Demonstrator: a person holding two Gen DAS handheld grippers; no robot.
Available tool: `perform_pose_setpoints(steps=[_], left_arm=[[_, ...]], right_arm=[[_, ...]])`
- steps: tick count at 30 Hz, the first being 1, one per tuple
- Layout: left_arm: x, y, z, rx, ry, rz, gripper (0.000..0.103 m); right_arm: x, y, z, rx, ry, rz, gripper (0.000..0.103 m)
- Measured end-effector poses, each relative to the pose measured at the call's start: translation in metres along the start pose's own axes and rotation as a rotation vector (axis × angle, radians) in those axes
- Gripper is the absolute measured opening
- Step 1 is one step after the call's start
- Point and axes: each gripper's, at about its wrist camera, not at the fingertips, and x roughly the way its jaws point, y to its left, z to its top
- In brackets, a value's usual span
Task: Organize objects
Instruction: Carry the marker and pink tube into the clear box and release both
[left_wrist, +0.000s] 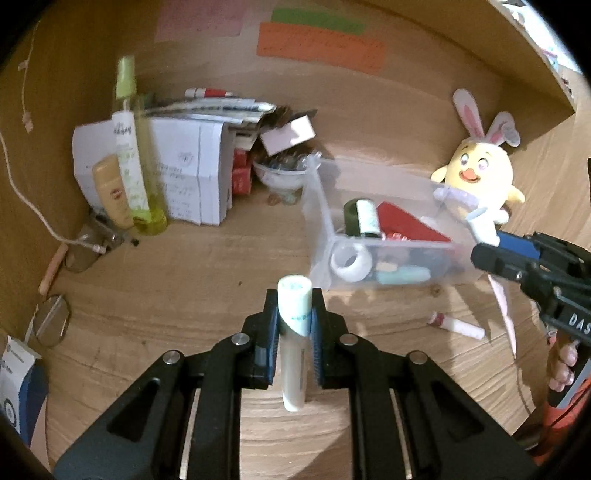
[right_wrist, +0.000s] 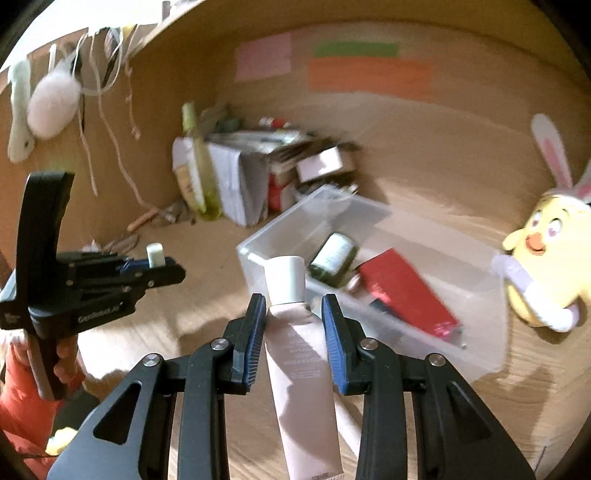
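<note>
A: Closest up in the left wrist view: left gripper (left_wrist: 294, 325), pinched tight on a pale stick tube (left_wrist: 293, 332). Cap end pointing up and away, long axis running along the fingers.

B: Same deal on the other side. Right gripper (right_wrist: 294, 332) clamped narrow on a pink squeeze tube (right_wrist: 301, 369), white cap forward, body lying lengthwise between the pads.

A: Surface-wise, just a wooden desk (left_wrist: 184, 295) with wooden walls, coloured sticky notes (left_wrist: 319, 46) on the back panel.

B: Clear plastic bin (right_wrist: 406, 332) ahead, tilted, already half full. Yellow chick plush (right_wrist: 546, 266) right beside it, paper stack (left_wrist: 192, 170) and a green bottle (left_wrist: 129, 140) back left.
</note>
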Motion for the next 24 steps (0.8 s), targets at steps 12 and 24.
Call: perform_pose_setpoints(steps=[12, 24], left_arm=[[-0.008, -0.026, 0.029, 0.038, -0.073, -0.029, 0.015], [-0.007, -0.048, 0.067, 0.052, -0.137, -0.070, 0.015]], right_arm=[[-0.031, -0.038, 0.021, 0.058, -0.111, -0.057, 0.029], [-0.039, -0.073, 0.050, 0.077, -0.180, -0.115, 0.029]])
